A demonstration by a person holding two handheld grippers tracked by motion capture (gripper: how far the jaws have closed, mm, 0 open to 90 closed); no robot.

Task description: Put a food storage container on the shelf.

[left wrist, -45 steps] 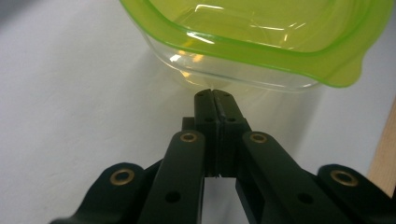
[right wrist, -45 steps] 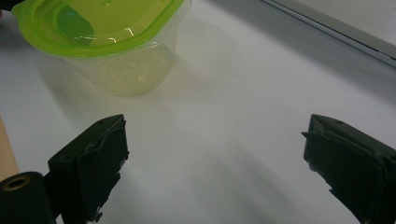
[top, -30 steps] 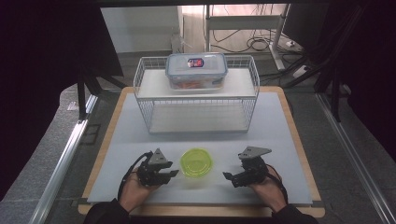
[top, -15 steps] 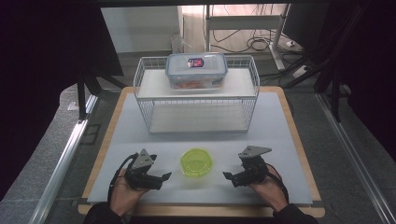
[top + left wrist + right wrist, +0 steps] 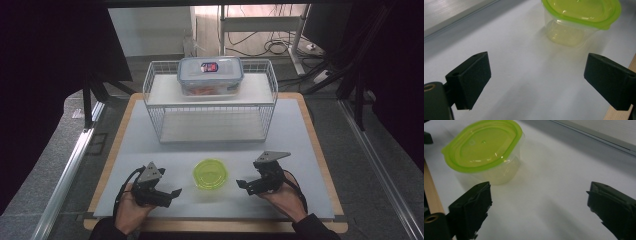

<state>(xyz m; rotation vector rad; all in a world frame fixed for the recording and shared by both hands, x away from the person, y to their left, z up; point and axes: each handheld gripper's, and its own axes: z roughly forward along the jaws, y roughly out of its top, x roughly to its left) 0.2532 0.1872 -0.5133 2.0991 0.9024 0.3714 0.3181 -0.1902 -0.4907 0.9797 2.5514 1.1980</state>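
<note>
A small clear tub with a lime-green lid (image 5: pixel 210 173) stands on the white mat (image 5: pixel 300 130) near the front, between my two grippers. My left gripper (image 5: pixel 172 196) lies to its left, apart from it; its jaws have just been opening and now stand open with nothing between them. In the left gripper view the tub (image 5: pixel 579 20) sits ahead, beyond the left gripper (image 5: pixel 537 83). My right gripper (image 5: pixel 242 185) rests to the right of the tub, open and empty. The right gripper view shows the tub (image 5: pixel 485 151) at upper left, ahead of the right gripper (image 5: pixel 540 212).
A white wire rack (image 5: pixel 210 105) stands at the back of the mat. On its upper shelf sits a clear lidded food box (image 5: pixel 210 75) with reddish contents. The wooden table edge (image 5: pixel 320 145) frames the mat; a metal rail (image 5: pixel 65 175) runs along the left.
The left gripper has drawn back leftward from the green-lidded tub and its jaws have spread apart. The right gripper and the tub have stayed put.
</note>
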